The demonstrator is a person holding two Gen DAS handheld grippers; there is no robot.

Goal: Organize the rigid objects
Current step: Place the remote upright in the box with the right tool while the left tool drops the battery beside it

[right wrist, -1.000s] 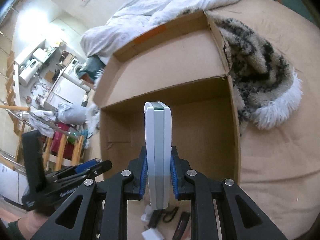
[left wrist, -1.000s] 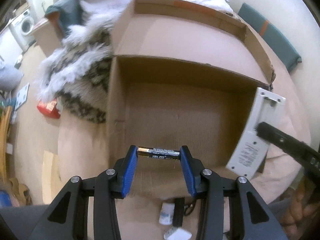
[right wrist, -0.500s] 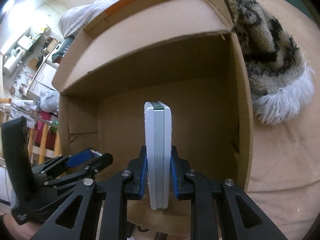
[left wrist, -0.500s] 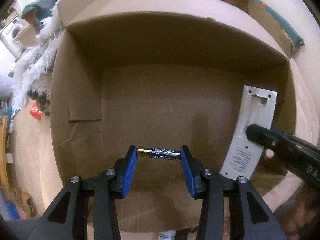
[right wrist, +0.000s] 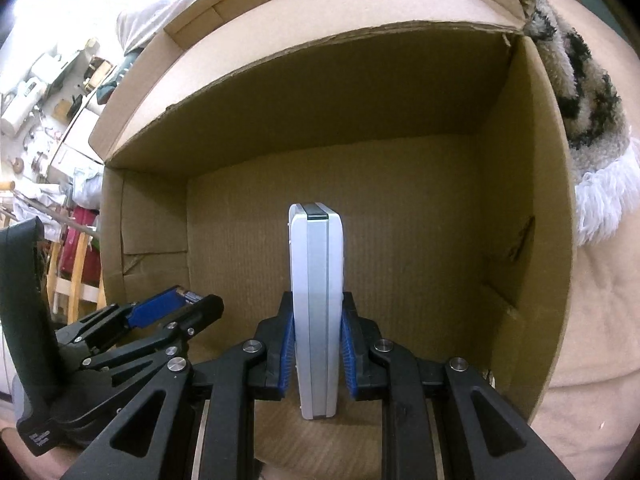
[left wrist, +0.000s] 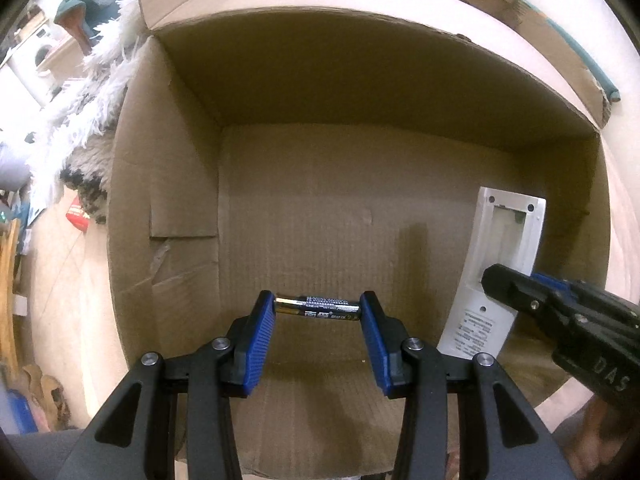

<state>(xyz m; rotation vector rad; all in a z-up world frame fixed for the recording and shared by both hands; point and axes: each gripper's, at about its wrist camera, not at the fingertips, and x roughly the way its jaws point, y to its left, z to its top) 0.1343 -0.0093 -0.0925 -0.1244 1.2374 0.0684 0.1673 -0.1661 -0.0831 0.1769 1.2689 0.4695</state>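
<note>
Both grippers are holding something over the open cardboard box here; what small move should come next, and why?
Probably lower the left gripper a little further and open it. It grips the battery end to end above the bare floor of the cardboard box, and the right gripper, holding the white remote, is off to the side.

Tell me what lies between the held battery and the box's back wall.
Only bare cardboard floor between battery and box back wall, per the left wrist view.

Brown cardboard box (left wrist: 168, 216); black battery (left wrist: 318, 307) (gold end); white-grey remote (right wrist: 316, 304); blue-padded black tongs (left wrist: 318, 312); black-and-cream mottled blanket (right wrist: 580, 96).
</note>
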